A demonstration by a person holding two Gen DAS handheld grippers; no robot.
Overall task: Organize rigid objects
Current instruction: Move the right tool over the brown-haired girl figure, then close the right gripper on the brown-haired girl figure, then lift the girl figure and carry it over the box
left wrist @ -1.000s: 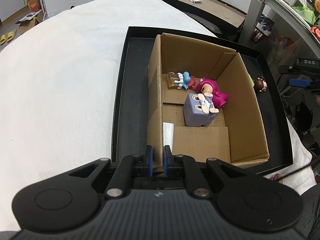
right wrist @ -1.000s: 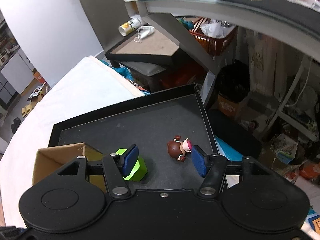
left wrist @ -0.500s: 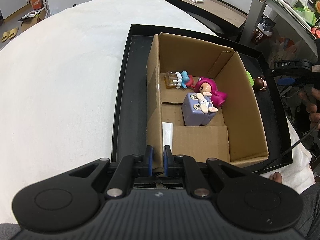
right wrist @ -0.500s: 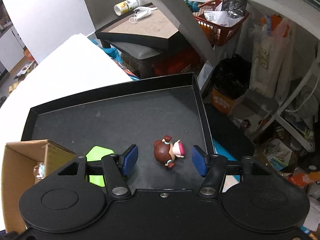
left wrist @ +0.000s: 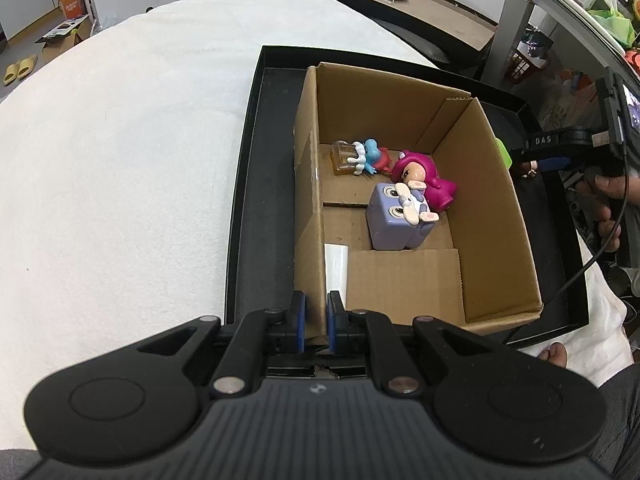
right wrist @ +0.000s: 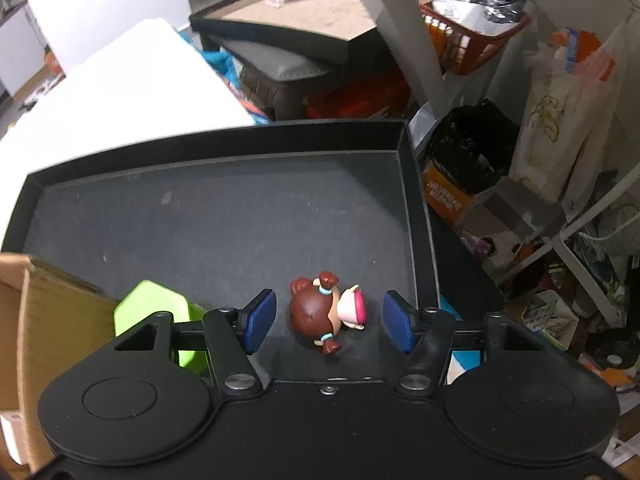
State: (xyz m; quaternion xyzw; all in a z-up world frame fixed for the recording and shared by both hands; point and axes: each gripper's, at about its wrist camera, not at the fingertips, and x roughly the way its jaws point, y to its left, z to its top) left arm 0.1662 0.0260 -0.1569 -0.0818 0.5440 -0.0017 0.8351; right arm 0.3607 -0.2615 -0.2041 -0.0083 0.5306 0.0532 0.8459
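A cardboard box [left wrist: 484, 200] stands in a black tray [left wrist: 244, 208]. My left gripper [left wrist: 316, 320] is shut on the box's near left wall. In the box lie a pink-hooded doll [left wrist: 420, 178], a purple cube toy [left wrist: 394, 220] and a small blue figure [left wrist: 368, 154]. In the right wrist view, a brown-haired doll [right wrist: 320, 316] lies on the tray floor [right wrist: 224, 220]. My right gripper [right wrist: 328, 320] is low over the doll, one blue pad on each side. Its jaws are closing, and gaps still show on both sides. A green block [right wrist: 150, 306] sits beside the box.
The tray rests on a white cloth-covered table [left wrist: 120, 140]. A person's hand [left wrist: 604, 208] holds the right gripper at the tray's right edge. Beyond the tray's right rim [right wrist: 416, 216] are a metal rack, bags and floor clutter. A second black tray [right wrist: 304, 20] sits behind.
The right gripper has come down and shifted so that the brown-haired doll now lies between its pads, which stand slightly closer together. The left gripper has kept its hold.
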